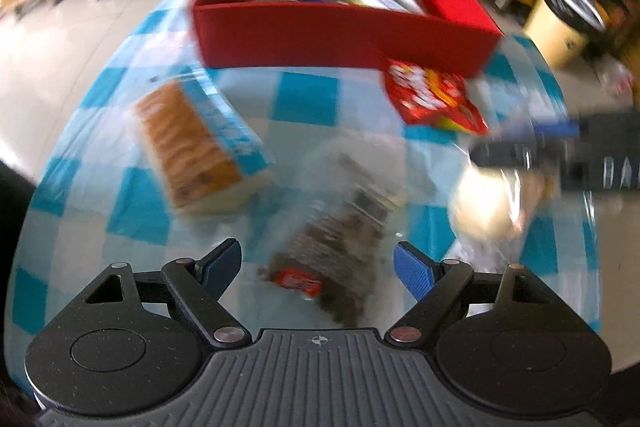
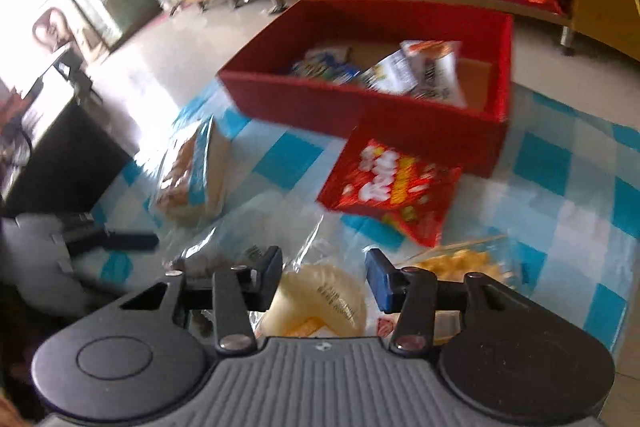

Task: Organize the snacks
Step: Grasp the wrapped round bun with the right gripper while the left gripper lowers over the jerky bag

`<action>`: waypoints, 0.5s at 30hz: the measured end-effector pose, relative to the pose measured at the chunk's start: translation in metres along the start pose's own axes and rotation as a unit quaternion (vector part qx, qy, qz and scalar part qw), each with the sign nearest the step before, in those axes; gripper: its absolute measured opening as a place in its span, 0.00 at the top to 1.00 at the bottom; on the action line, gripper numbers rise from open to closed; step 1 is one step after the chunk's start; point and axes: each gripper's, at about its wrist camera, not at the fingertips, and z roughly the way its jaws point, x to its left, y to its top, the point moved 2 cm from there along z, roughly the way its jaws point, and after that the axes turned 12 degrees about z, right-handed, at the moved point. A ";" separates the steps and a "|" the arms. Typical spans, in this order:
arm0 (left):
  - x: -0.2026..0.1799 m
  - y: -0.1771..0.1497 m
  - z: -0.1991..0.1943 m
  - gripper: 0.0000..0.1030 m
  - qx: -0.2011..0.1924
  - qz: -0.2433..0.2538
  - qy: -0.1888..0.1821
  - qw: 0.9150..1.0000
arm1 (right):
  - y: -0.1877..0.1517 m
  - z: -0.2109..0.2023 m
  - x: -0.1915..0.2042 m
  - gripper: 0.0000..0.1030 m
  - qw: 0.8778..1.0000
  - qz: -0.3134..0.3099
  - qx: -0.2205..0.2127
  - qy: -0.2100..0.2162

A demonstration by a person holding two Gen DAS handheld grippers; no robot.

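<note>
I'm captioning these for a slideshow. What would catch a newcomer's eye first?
The big red box at the far side of the blue checked tablecloth, already holding a few packets. Just in front of it lies a bright red snack bag, and nearer the left edge a pack of biscuits.

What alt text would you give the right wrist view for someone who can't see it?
The right gripper holds a clear bag with a pale round bun over a blue-checked tablecloth. Ahead, a red chip bag leans against a red box that already contains some packets.
</note>
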 end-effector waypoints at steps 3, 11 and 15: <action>-0.023 0.003 0.010 0.15 0.005 0.061 0.012 0.998 | 0.002 0.000 -0.004 0.57 1.000 0.004 0.001 0.003; -0.040 0.000 0.029 0.17 0.025 0.114 0.049 0.992 | -0.003 0.028 -0.005 0.52 0.999 -0.005 0.035 -0.012; -0.036 -0.008 0.015 0.34 0.024 0.095 0.047 0.994 | -0.004 0.034 -0.009 0.44 0.999 0.005 0.050 -0.004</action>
